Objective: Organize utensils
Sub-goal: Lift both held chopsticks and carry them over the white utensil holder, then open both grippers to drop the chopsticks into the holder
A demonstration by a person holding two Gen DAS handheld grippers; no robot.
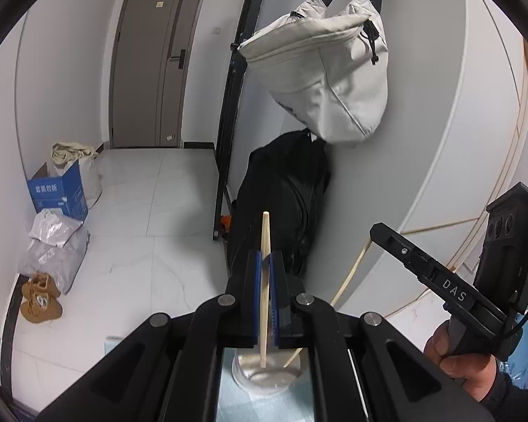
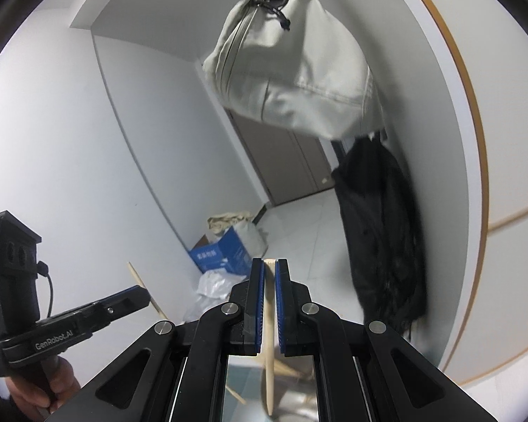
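Where each claw (image 1: 266, 263) clamps a chopstick (image 1: 265, 232), lower ends blur.

Both chopsticks (image 1: 265, 281) (image 2: 269, 334) look like pale, matt bare wood. The left hand-held gripper (image 1: 265, 281) and right hand-held gripper (image 2: 270, 302) are matt black plastic with ribbed blue pads and brushed metal pivot pins. The metal cup (image 1: 264, 376) has a satin sheen. The hanging bag (image 1: 320, 70) is light woven cloth; the floor (image 1: 140, 211) is glossy marbled tile.

Two chopsticks (image 1: 265, 267) (image 2: 268, 330), one cup (image 1: 264, 372), two bags (image 1: 327, 70) (image 1: 285, 204), two shoes (image 1: 40, 297).
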